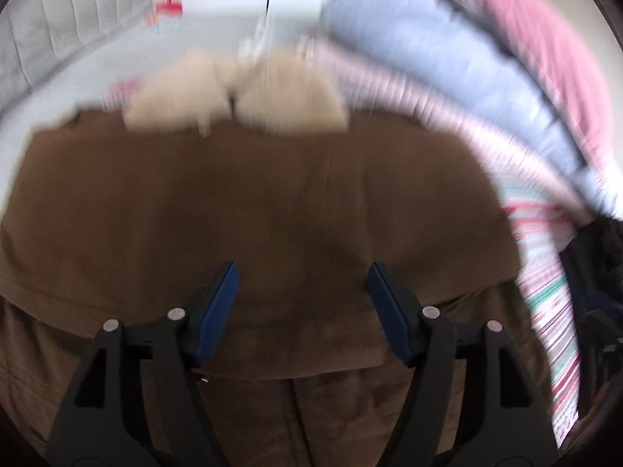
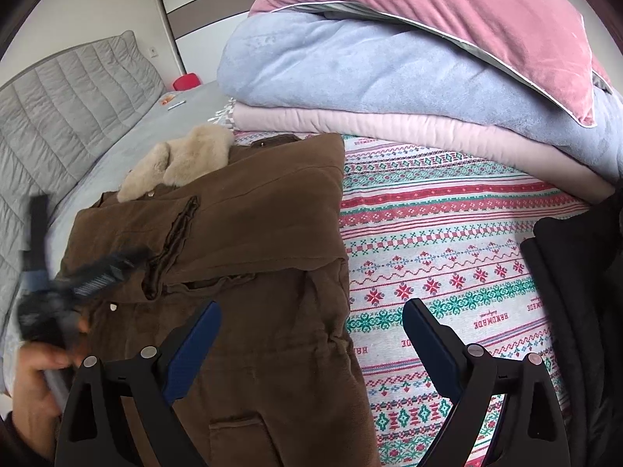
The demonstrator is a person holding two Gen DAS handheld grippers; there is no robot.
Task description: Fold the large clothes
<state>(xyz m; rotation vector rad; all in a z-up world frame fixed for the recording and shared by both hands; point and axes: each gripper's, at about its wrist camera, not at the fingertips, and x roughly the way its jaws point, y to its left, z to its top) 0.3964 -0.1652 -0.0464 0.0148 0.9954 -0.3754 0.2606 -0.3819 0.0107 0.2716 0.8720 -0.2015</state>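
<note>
A large brown coat (image 2: 249,241) with a beige fur collar (image 2: 179,161) lies on the bed, its sleeves folded across the body. In the blurred left wrist view the coat (image 1: 253,202) fills the middle and the collar (image 1: 233,93) sits at its far end. My left gripper (image 1: 303,272) is open and empty just above the coat; it also shows blurred in the right wrist view (image 2: 89,280), held in a hand. My right gripper (image 2: 311,311) is open and empty over the coat's right edge.
A patterned red, green and white bedspread (image 2: 447,241) covers the bed. Folded blue and pink blankets (image 2: 370,78) with a pink pillow (image 2: 467,11) are stacked at the back. A black garment (image 2: 576,272) lies at right. A grey quilted headboard (image 2: 58,101) stands at left.
</note>
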